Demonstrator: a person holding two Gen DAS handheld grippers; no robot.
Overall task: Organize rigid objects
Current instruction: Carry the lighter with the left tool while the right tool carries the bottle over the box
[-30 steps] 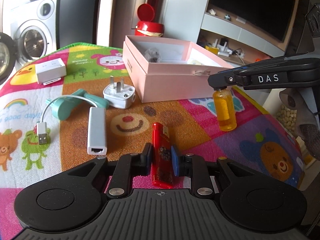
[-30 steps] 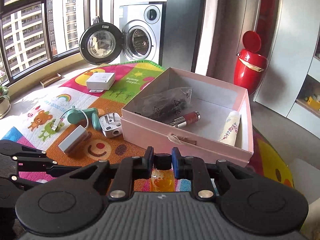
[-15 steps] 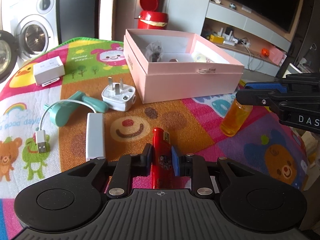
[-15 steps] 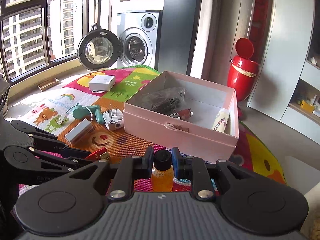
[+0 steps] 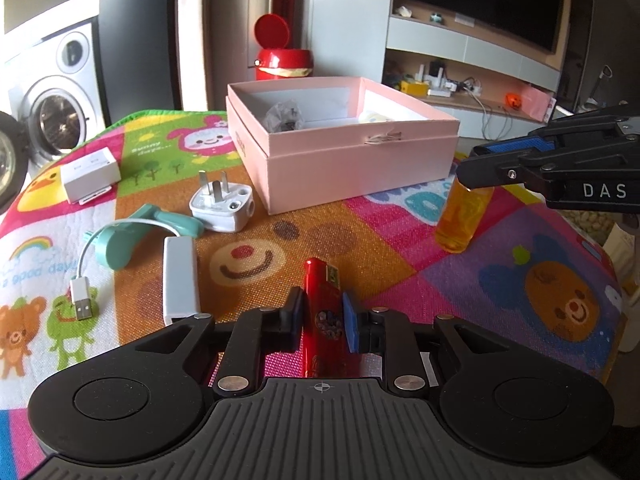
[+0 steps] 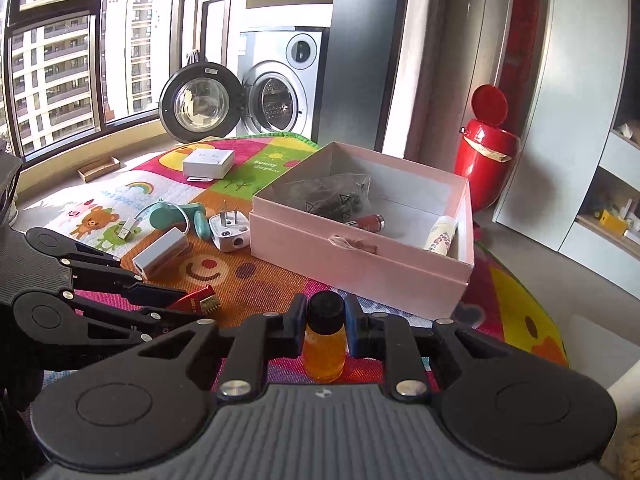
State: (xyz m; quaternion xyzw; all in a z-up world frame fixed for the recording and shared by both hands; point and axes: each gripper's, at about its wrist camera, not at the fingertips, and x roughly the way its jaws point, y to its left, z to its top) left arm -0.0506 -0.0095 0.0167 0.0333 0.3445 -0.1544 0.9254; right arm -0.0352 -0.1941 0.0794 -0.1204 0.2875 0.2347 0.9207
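Note:
My left gripper is shut on a red lighter and holds it above the colourful mat. My right gripper is shut on the black cap of a small amber bottle, which hangs just off the mat to the right of the lighter. An open pink box stands behind both; in the right wrist view it holds a dark plastic bag, a lipstick and a white tube. The left gripper with the lighter shows at the left of the right wrist view.
On the mat left of the box lie a white plug, a white adapter with a USB cable, a teal object and a small white box. A red bin and a washing machine stand behind.
Both grippers have lifted and pulled back with their objects still held. The box and the mat now look lower and farther away. The amber bottle has risen off the mat.

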